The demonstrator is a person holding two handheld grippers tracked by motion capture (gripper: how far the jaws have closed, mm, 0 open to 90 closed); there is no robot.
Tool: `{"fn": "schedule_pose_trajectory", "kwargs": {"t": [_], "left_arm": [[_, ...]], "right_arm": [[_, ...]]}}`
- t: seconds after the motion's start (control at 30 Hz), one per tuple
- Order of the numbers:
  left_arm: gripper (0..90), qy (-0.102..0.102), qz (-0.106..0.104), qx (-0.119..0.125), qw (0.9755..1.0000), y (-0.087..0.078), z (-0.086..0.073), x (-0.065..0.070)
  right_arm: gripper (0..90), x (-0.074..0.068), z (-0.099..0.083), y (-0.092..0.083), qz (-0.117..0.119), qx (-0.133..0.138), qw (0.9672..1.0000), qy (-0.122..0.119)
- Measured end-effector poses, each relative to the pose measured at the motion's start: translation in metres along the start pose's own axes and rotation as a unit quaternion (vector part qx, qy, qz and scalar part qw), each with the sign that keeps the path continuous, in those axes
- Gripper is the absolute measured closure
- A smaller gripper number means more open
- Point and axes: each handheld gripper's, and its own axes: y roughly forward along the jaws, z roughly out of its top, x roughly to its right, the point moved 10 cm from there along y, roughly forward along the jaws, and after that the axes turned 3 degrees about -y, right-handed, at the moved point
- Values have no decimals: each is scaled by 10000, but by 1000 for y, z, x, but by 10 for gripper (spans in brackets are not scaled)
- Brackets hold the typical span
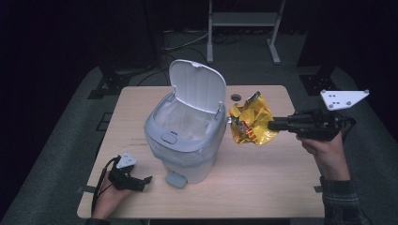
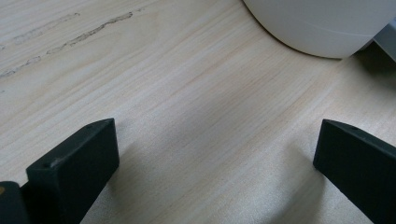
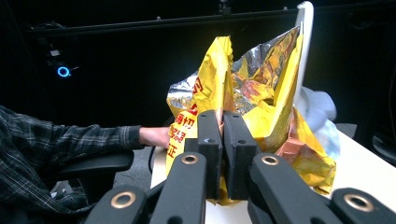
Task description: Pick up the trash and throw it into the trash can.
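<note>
A pale wooden worktop (image 1: 263, 187) stands on grey carpet (image 1: 56, 140) in a dark room. The right tool (image 1: 271, 124) grips a yellow crisp bag (image 1: 251, 124) beside the open-lidded bin (image 1: 185, 136). The left tool (image 1: 148, 179), jaws wide apart, rests near the bin's base.

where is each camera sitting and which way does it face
High view: above the person's side, facing forward and down on the table, open bin, both hands.
Left gripper view: rides the left claw, facing bare tabletop and the bin's base; open jaws show.
Right gripper view: rides the right claw, facing across toward the person's sleeve; jaws pinch the yellow bag.
Shared: high and right views both show the bag.
</note>
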Motion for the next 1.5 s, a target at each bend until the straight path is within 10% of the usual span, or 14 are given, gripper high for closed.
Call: {"fn": "schedule_pose_trajectory", "kwargs": {"t": [1.5], "left_arm": [[0, 0, 4, 2, 10000, 0, 0, 0]], "right_arm": [[860, 11, 57, 98, 530, -50, 9980, -341]]}}
